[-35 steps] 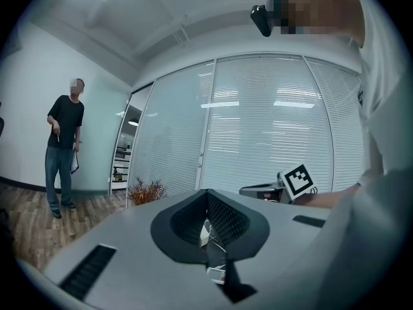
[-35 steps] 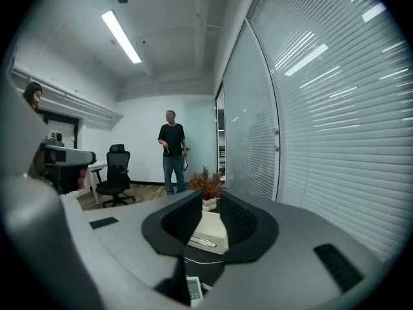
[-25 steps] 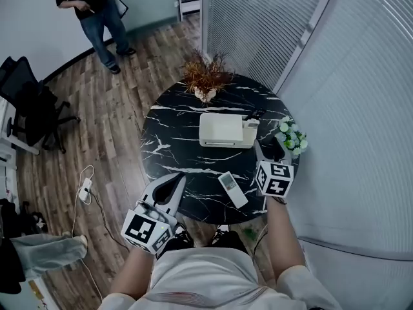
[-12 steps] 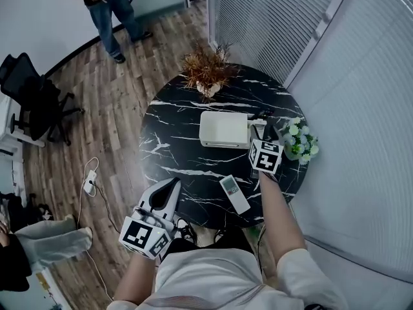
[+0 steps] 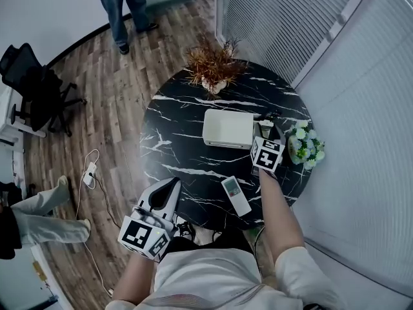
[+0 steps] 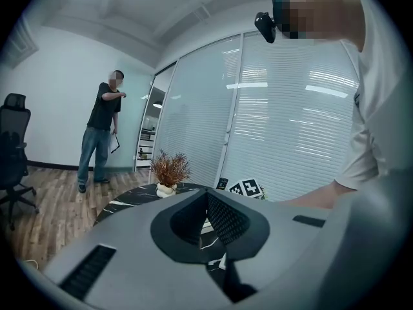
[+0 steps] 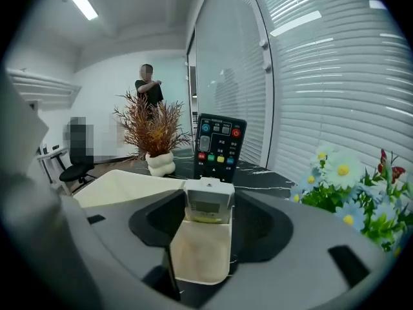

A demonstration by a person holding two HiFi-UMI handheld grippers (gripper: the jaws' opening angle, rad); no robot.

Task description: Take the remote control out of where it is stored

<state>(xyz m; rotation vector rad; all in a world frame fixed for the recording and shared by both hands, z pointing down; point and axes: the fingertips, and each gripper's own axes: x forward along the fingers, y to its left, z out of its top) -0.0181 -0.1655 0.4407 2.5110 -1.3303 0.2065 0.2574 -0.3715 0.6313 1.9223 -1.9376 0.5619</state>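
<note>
Right gripper view: we note a white remote [image 7: 208, 202] in its cream holder [image 7: 199, 254], right gripper [image 7: 208, 206] parted astride it. Left gripper [image 6: 208, 196] clenched, empty.

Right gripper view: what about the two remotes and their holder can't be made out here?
- The white remote: only its top shows; the cream holder hides the rest.
- The black remote: its lower end is hidden behind the white remote, and the button labels are too small to read.
- Head view: the right gripper covers most of the holder.
</note>
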